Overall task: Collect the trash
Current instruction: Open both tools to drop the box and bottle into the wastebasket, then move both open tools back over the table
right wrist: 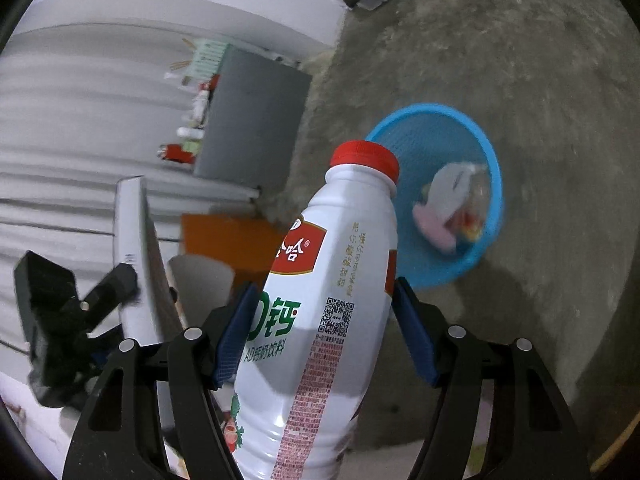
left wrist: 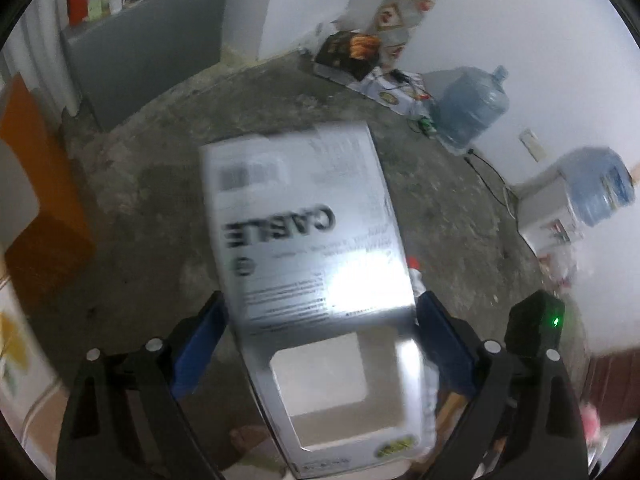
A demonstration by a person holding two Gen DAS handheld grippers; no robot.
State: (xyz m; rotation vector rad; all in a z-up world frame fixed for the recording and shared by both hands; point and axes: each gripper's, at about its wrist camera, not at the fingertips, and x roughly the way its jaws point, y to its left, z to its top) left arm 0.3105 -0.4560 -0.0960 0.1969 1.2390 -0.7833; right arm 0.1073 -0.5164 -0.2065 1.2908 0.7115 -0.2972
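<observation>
Above the concrete floor (right wrist: 520,60), left gripper (left wrist: 320,312) clamped a grey box (left wrist: 304,216); right gripper (right wrist: 320,300) gripped a white bottle (right wrist: 320,280) near the blue basket (right wrist: 492,184).

White carton (left wrist: 308,216) (printed "CABLE"), between blue fingers (left wrist: 200,336), concrete floor (left wrist: 152,184)

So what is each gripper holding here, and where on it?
The left gripper holds a grey cable box by its side edges near the windowed end. The right gripper has a white drink bottle between its jaws at mid-body, red cap pointing away.
</observation>
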